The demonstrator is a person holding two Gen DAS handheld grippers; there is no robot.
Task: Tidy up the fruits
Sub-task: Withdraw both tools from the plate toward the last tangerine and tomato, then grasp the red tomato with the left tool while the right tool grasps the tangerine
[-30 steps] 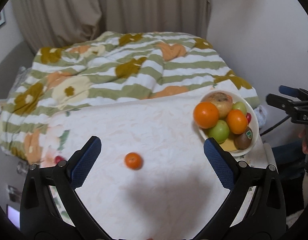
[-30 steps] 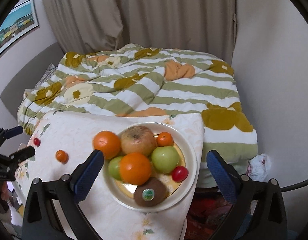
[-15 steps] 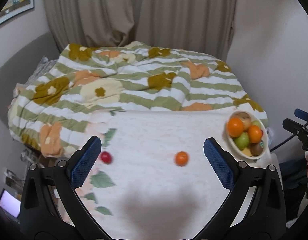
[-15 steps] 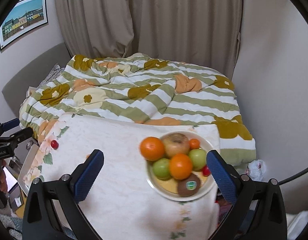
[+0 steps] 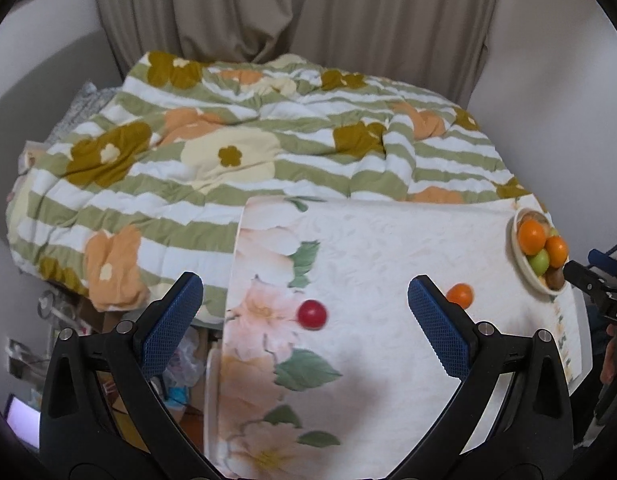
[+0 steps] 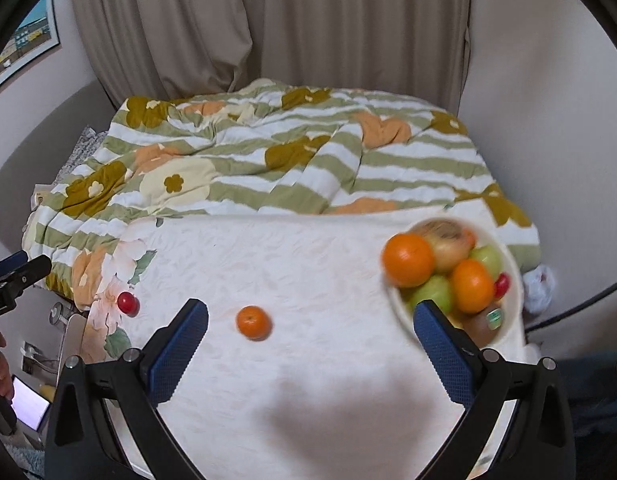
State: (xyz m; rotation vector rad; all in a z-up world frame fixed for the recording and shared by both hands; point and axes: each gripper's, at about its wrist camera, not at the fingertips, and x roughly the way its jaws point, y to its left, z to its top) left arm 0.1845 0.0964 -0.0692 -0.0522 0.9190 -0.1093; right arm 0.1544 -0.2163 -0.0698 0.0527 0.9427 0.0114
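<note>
Both views have swung leftward since half a second ago: in the left wrist view the red cherry tomato now sits between the fingers instead of beside the left one, and the small tangerine has slid from centre to just behind the right finger's tip.

Left gripper: fingers spread wide, nothing held. Tomato lies on the flowered tablecloth between the two blue pads, slightly left of the midpoint and apart from both. Tangerine partly hidden by the right pad. Fruit bowl at the far right edge of the table, well apart from both loose fruits; oranges and a green fruit visible in it. Right gripper's dark tip pokes in at the right edge, just below the bowl.

Right gripper: fingers also spread wide, empty. Tangerine lies on the cloth between the pads, nearer the left finger, not touching it. Tomato is outside the left finger, near the table's left edge on the flower print. Bowl sits behind and above the right finger, whose tip overlaps its near rim in the view; it is motion-blurred. In it: two oranges, green fruit, a brownish fruit at the back, a red one at the right, a stickered kiwi at the front.

Striped, flowered quilt on the bed behind the table; curtains beyond.
</note>
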